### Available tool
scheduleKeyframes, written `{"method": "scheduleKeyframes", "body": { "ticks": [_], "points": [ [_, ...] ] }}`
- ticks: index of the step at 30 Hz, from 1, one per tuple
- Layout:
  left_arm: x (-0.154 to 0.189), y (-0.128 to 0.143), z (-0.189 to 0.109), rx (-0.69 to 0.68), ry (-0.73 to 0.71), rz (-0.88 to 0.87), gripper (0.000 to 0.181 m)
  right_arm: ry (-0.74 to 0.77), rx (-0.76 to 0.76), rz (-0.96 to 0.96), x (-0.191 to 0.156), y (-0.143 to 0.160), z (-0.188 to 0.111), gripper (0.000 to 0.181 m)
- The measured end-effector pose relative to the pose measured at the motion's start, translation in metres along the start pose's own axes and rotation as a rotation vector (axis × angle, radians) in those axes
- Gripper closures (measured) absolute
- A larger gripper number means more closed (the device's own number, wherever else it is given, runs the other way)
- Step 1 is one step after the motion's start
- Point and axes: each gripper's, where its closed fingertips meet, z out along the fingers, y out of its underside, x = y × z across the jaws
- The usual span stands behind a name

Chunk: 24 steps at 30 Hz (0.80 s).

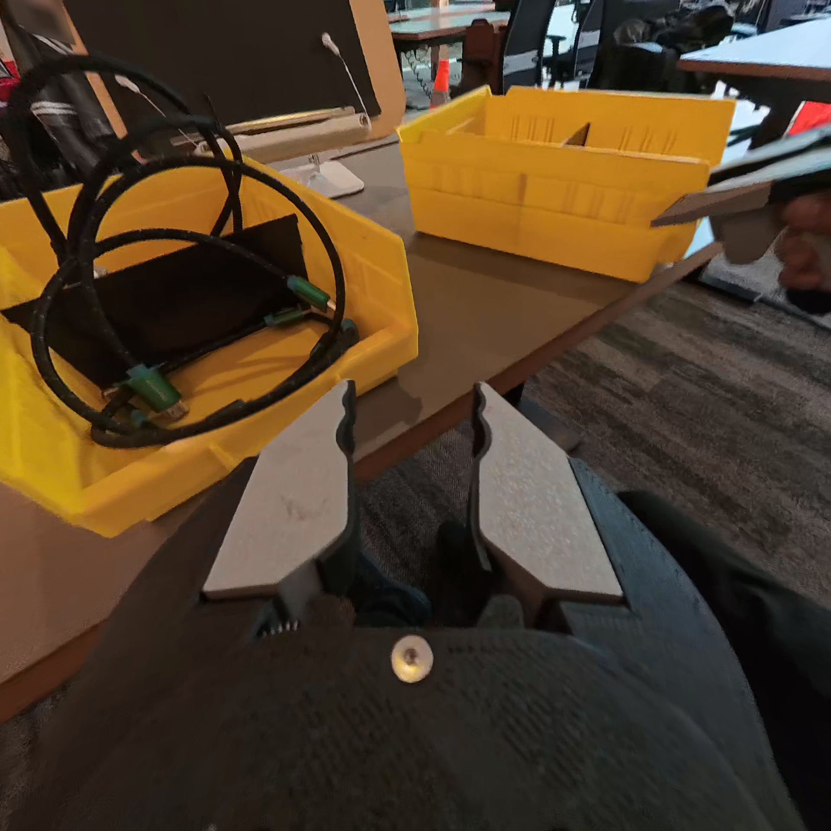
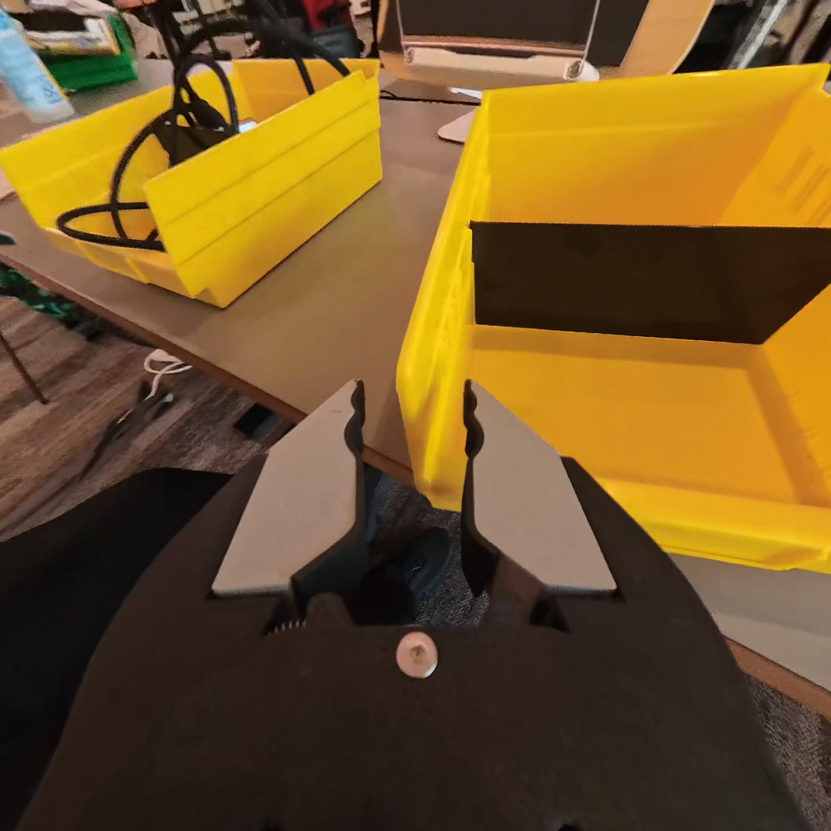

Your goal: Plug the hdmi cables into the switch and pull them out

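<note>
Left hand-held gripper [image 1: 413, 420]: I am holding it released, its jaws standing apart with nothing between them, hovering over the near edge of the counter [image 1: 472, 306].
Right hand-held gripper [image 2: 411, 418]: I am keeping it released too, gripping nothing, just beside the near left corner of the right yellow bin [image 2: 629, 427].
HDMI cables [image 1: 216, 252]: they are lying coiled in the left yellow bin [image 1: 377, 279], black braided cords with green plugs [image 1: 153, 389], loops rising above the bin's rim.
Switch: I cannot tell it apart; only a black divider [image 1: 180, 297] is showing under the coils.
Right yellow bin: it is sitting on the counter, well apart from the left one, with a black divider [image 2: 629, 279] standing across it.
Background: a monitor stand [image 2: 458, 121] is resting on the far side of the counter, carpeted floor [image 1: 674, 382] lying below.
</note>
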Motion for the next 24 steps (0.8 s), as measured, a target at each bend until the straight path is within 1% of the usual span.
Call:
{"method": "scheduleKeyframes", "body": {
  "ticks": [1,2,3,4,5,6,9,10,11,12,13,14,16,18,19,21,24],
  "points": [
    [0.001,-0.007,0.007,0.012,-0.004,-0.006,0.131,0.040,-0.014,-0.004,0.003,0.003,0.005,0.145],
    [0.001,-0.014,0.017,0.023,-0.011,-0.007,0.131,0.095,-0.028,-0.013,0.008,0.005,0.009,0.155],
    [0.002,-0.021,0.028,0.028,-0.020,-0.006,0.131,0.147,-0.027,-0.030,0.013,0.006,0.010,0.162],
    [0.003,-0.025,0.041,0.024,-0.031,-0.008,0.132,0.180,-0.019,-0.043,0.015,0.004,0.011,0.164],
    [0.003,-0.029,0.054,0.013,-0.046,-0.012,0.131,0.201,-0.023,-0.049,0.015,0.005,0.011,0.170],
    [0.003,-0.032,0.067,0.002,-0.064,-0.008,0.131,0.220,-0.031,-0.058,0.016,0.006,0.011,0.180],
    [-0.004,-0.042,0.097,-0.012,-0.143,0.020,0.133,0.277,-0.043,-0.090,0.021,0.007,0.007,0.181],
    [-0.005,-0.041,0.106,-0.027,-0.159,0.023,0.134,0.289,-0.049,-0.084,0.023,0.008,0.006,0.180],
    [-0.007,-0.037,0.113,-0.052,-0.175,0.030,0.137,0.287,-0.052,-0.075,0.024,0.009,0.005,0.180],
    [-0.013,-0.034,0.117,-0.061,-0.215,0.043,0.145,0.292,-0.057,-0.071,0.025,0.010,0.003,0.180],
    [-0.023,-0.035,0.116,-0.041,-0.271,0.072,0.165,0.306,-0.066,-0.082,0.027,0.010,0.002,0.180],
    [-0.024,-0.036,0.114,-0.012,-0.250,0.099,0.165,0.323,-0.075,-0.095,0.029,0.011,0.001,0.179],
    [-0.034,-0.035,0.105,0.028,-0.270,0.050,0.169,0.354,-0.089,-0.103,0.034,0.012,-0.002,0.180],
    [-0.059,-0.030,0.086,0.055,-0.401,0.050,0.179,0.395,-0.085,-0.100,0.041,0.012,-0.005,0.180],
    [-0.071,-0.024,0.076,0.065,-0.444,0.040,0.181,0.401,-0.082,-0.101,0.045,0.012,-0.006,0.181],
    [-0.089,-0.018,0.061,0.122,-0.429,-0.040,0.181,0.401,-0.081,-0.098,0.049,0.012,-0.008,0.180],
    [-0.116,-0.011,0.038,0.115,-0.495,-0.047,0.177,0.423,-0.081,-0.066,0.057,0.014,-0.014,0.180]
  ]
}}
